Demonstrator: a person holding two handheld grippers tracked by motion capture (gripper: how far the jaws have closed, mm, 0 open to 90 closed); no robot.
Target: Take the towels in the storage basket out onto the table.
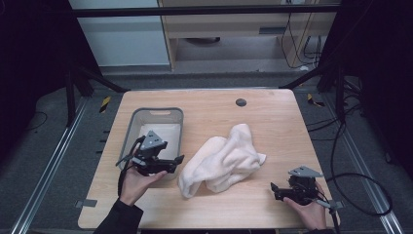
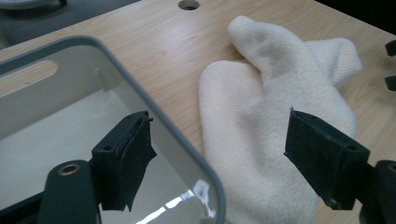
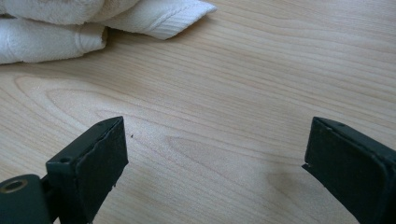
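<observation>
On the left side of the wooden table (image 1: 272, 112), a grey bin (image 1: 157, 113) is standing with its long side running away from the person. Over the bin's near right corner, the left gripper (image 1: 178, 161) is hovering in the person's left hand (image 1: 134, 184), its jaws pointing right toward the towel and standing wide apart with nothing between them. From the left gripper view, one jaw is sitting over the bin's inside and the other over the towel, with the bin rim (image 2: 154, 116) passing between them. At the table's middle, a cream towel (image 1: 223, 160) is lying crumpled, just beside the bin and apart from both grippers. Toward the near right corner, the right gripper (image 1: 273, 189) is resting low in the right hand (image 1: 309, 210), jaws released and spread wide over bare wood, aimed left at the towel's edge (image 3: 159, 16).
</observation>
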